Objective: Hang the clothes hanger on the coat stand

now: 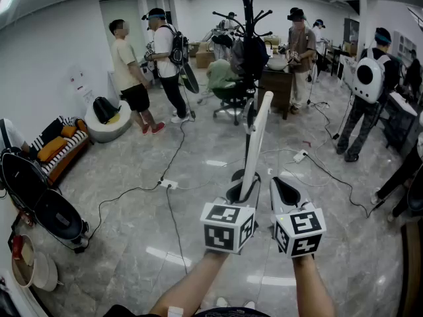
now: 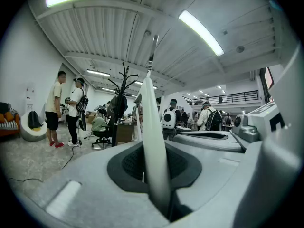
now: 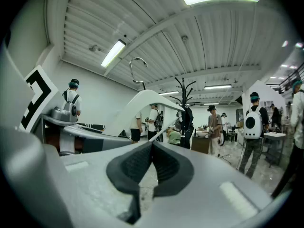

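1. Forearms [image 1: 198,284]: two, bare, reaching forward side by side and cut off at the bottom edge of the head view.
2. Left gripper [image 1: 242,189]: jaws closed narrowly on one arm of the white clothes hanger [image 1: 255,142], pressing it from both sides near its lower end.
3. Right gripper [image 1: 283,191]: just beside the left one and level with it. Jaws drawn together at the tips with nothing between them, clear of the hanger.
4. Clothes hanger: held upright in the air above the floor [image 1: 198,177], seen edge-on. Its metal hook [image 2: 153,49] points up.
5. Floor: grey marble, with a cable [image 1: 173,157] trailing across it.
6. Coat stand [image 1: 247,18]: black, towards the far edge of the floor, well apart from the hanger. A dark garment [image 1: 254,57] covers its middle and its base is hidden.
7. People [image 1: 165,58]: several standing around it.
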Demonstrator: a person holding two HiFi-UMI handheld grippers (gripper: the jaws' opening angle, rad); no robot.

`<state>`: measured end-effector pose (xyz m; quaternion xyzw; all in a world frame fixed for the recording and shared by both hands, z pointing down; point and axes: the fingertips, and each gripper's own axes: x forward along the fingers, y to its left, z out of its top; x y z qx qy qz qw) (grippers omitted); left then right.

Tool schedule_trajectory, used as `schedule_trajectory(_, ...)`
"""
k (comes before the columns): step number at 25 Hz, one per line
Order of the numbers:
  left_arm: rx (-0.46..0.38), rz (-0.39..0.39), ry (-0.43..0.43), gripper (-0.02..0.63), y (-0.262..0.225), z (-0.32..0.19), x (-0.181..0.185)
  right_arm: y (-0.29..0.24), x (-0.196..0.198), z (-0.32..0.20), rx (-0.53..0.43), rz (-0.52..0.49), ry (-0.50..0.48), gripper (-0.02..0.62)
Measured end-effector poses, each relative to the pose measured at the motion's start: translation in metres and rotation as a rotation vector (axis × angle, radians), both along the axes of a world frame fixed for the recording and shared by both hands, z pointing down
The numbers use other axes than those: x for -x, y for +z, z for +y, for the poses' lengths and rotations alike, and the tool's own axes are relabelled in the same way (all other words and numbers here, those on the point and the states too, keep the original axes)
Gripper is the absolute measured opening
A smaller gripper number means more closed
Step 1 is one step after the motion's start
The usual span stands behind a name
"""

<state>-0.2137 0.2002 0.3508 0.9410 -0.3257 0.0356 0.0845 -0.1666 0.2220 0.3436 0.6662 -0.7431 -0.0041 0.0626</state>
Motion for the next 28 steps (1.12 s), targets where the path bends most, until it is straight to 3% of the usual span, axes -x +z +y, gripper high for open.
schedule_trajectory(16,-0.020,0.014,0.035,0.061,-0.023,-0.030,0.031,-0.021,0.033,-0.029,-0.014,-0.003,0.048,0.000)
schedule_trajectory(23,-0.025,0.013,0.025,0.061,-0.023,-0.049,0.020,-0.027,0.013,-0.048,-0.032,-0.009,0.049,0.000)
schedule_trajectory(28,-0.024,0.004,0.015,0.061,-0.016,-0.066,-0.012,-0.023,-0.021,-0.065,-0.038,-0.015,0.039,0.000)
